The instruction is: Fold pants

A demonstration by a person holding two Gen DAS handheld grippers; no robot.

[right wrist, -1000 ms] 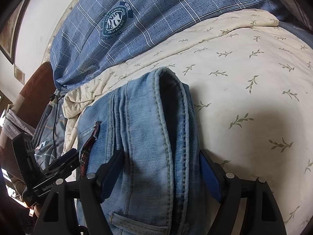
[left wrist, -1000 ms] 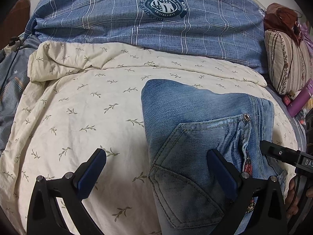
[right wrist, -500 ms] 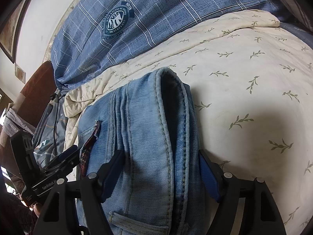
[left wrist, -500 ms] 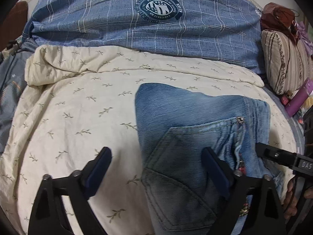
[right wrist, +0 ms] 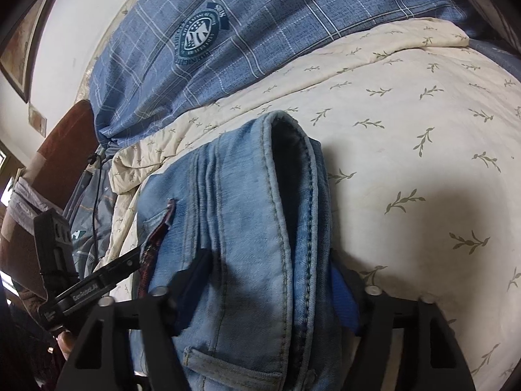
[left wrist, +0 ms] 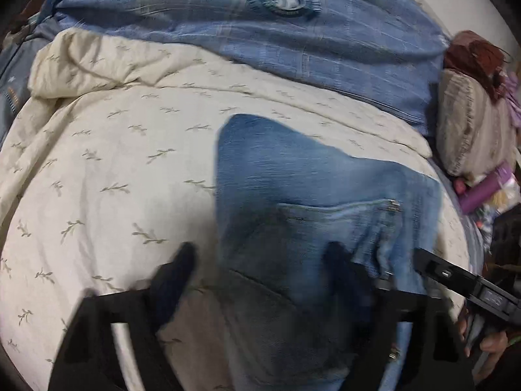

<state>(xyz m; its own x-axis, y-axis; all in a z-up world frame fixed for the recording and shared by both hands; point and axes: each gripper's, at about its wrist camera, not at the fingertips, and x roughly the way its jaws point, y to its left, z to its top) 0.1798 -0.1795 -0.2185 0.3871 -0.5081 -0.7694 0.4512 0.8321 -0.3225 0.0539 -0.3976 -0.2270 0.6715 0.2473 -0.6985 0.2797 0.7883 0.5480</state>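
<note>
Folded light-blue jeans (left wrist: 309, 195) lie on a cream leaf-print quilt (left wrist: 114, 163). In the left wrist view my left gripper (left wrist: 260, 270) is open, blurred, its jaws straddling the jeans' left edge by the back pocket. In the right wrist view the jeans (right wrist: 247, 215) show their folded waistband end. My right gripper (right wrist: 270, 283) is open, and the thick denim fold fills the space between its blue pads. Each gripper shows in the other's view: the right one (left wrist: 465, 280) at the jeans' right side, the left one (right wrist: 84, 286) at their left side.
A blue plaid duvet (left wrist: 260, 32) lies behind the quilt. A striped pillow (left wrist: 469, 130), a purple bottle (left wrist: 485, 189) and clutter sit at the right edge. A brown headboard (right wrist: 62, 150) and grey bedding (right wrist: 88, 215) are on the left.
My left gripper has narrowed somewhat and shifted right over the jeans' edge, with motion blur. My right gripper has narrowed slightly around the fold. The jeans have not moved.
</note>
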